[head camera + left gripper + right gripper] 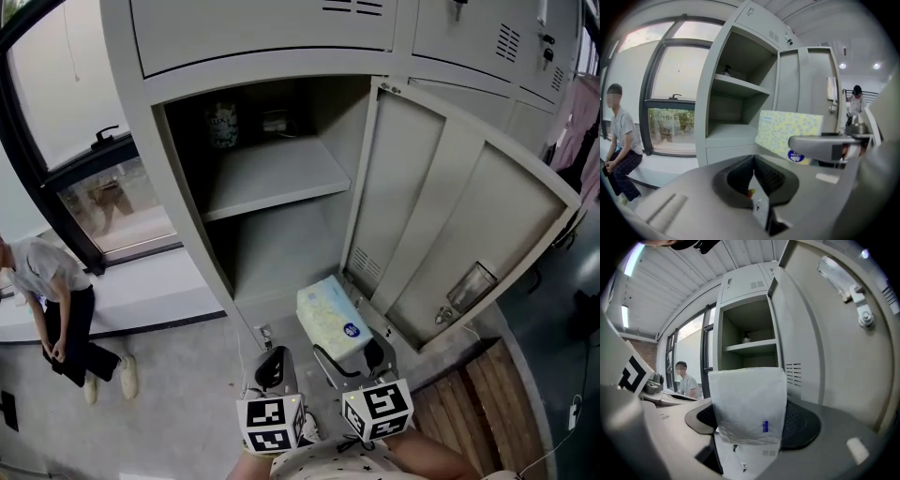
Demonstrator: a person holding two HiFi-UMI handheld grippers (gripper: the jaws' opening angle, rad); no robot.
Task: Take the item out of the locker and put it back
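A soft tissue pack (333, 319), pale with a yellow-blue print and a blue round label, hangs just outside the bottom of the open grey locker (272, 173). My right gripper (349, 354) is shut on it, one dark pad on either side; in the right gripper view the pack (747, 404) fills the gap between the jaws of the right gripper (752, 423). The left gripper (272, 366) is beside it, lower left, jaws shut and empty. In the left gripper view the left gripper (753, 180) points at the locker, with the pack (787, 133) to the right.
The locker door (450, 206) is swung wide to the right. A small jar (222, 124) and another object stand at the back of the upper shelf. A person (56, 309) sits on the ledge by the window at left. Wooden floor boards (478, 394) lie at lower right.
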